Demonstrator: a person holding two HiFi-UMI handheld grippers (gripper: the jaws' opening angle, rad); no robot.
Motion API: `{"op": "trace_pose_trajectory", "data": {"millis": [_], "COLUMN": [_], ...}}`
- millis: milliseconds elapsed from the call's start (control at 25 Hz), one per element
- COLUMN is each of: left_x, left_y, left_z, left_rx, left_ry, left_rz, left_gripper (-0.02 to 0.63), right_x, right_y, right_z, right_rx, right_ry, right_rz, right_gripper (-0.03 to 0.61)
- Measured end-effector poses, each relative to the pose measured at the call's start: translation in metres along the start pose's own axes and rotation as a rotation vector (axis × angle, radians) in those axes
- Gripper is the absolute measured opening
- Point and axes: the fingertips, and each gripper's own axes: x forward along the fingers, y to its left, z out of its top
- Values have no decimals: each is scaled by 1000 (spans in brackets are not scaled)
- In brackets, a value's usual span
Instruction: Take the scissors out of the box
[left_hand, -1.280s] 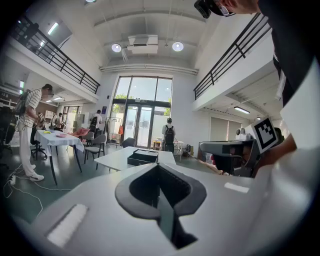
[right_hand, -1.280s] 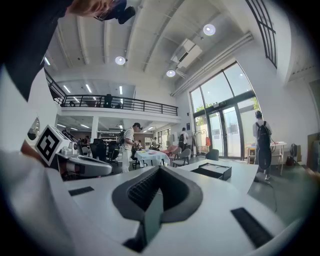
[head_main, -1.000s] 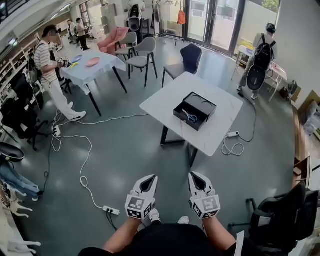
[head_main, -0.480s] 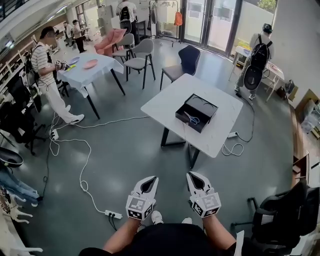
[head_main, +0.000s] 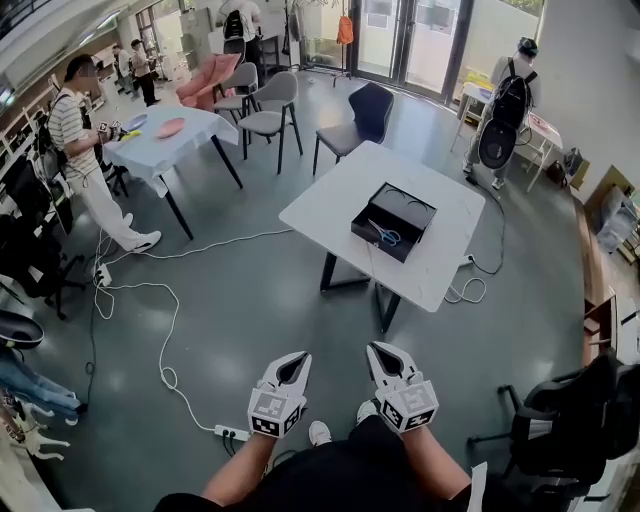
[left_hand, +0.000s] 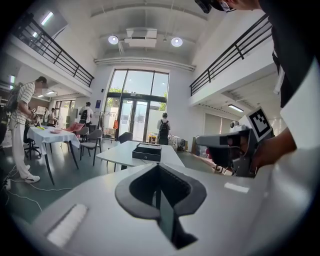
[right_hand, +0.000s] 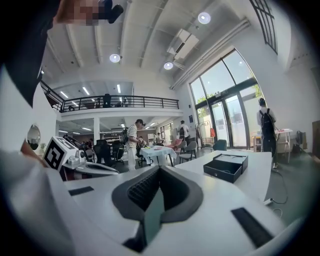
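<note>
- Fingers (left_hand: 167, 220) of the left gripper (head_main: 292, 360) and of the right gripper (head_main: 383, 350) are shown pressed together, with nothing between them; both are held low before the person, well apart from the table (head_main: 330, 200).
- Scissors (head_main: 381, 234) are seen lying flat inside the box (head_main: 375, 246), which is set back a little from the table's near edge.
- Step in hand, as judged: the approach. One pair of jaws should be opened before the box is reached and lowered steeply from above, so that the walls are cleared.
- A grip at the handles or pivot is advised, since thin blades lying flat on the floor of the box are poorly pinched. The box may need steadying with the other gripper.
- Materials: a shallow, rectangular, matt black box; blue looped handles on the scissors; a smooth white tabletop; white moulded gripper shells with dark ribbed pads.
</note>
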Motion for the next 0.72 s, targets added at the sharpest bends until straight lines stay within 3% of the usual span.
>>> {"op": "trace_pose_trajectory", "data": {"millis": [160, 360, 720], "left_x": [18, 50, 118], "left_y": [11, 34, 58], "left_z": [3, 23, 48], "left_rx": [-2, 5, 2], "left_ry": [0, -20, -21], "left_rz": [-5, 31, 55], "left_gripper": [9, 9, 9], "right_x": [19, 44, 89], "right_y": [-17, -38, -96], "right_z": [15, 31, 37], "right_rx": [-15, -27, -29], "right_ry": [-22, -78, -69], "right_rz": [-8, 45, 92], "right_gripper": [6, 6, 6]}}
